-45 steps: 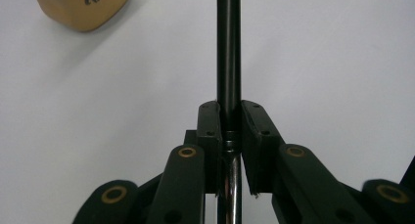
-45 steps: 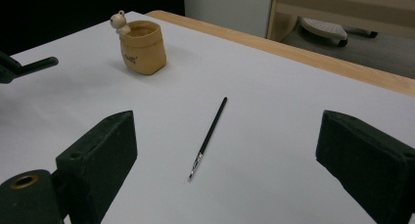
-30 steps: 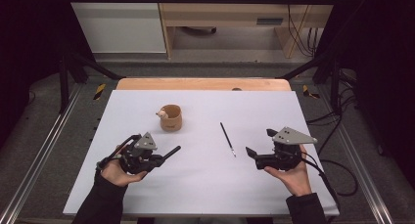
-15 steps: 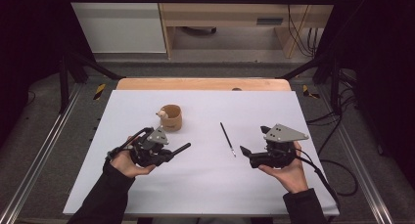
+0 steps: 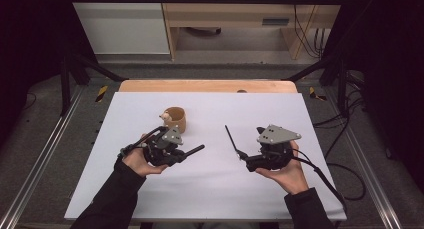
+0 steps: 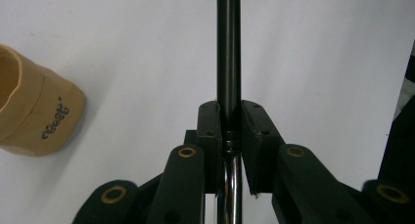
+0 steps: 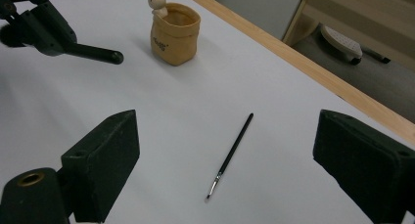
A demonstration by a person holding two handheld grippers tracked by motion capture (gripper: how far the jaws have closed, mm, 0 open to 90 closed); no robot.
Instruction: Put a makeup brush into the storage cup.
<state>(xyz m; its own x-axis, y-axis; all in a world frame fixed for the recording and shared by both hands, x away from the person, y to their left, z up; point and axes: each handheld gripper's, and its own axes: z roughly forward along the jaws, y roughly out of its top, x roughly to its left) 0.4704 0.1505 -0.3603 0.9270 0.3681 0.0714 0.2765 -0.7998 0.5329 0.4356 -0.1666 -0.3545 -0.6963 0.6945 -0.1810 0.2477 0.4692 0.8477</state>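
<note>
The left gripper [image 6: 229, 136] has its jaws nearly shut on a black pen [image 6: 228, 48], the pads pinching it low on the barrel where black meets a chrome section; most of the length runs straight out beyond the jaw tips, with its long axis along the gripper's own line. In the high view that free end points toward the right gripper [image 5: 248, 160], just past the cup [image 5: 174, 120]. The right gripper's jaws stand wide apart and hold nothing; a thin brush [image 7: 231, 153] lies flat on the white table [image 7: 303, 136] ahead of and between them, bristle tip toward the jaws, handle slanting away. Risks, as I judge them: gripped so near one end, the pen could pivot or slip in the pads, and its long overhang could knock the cup over.
</note>
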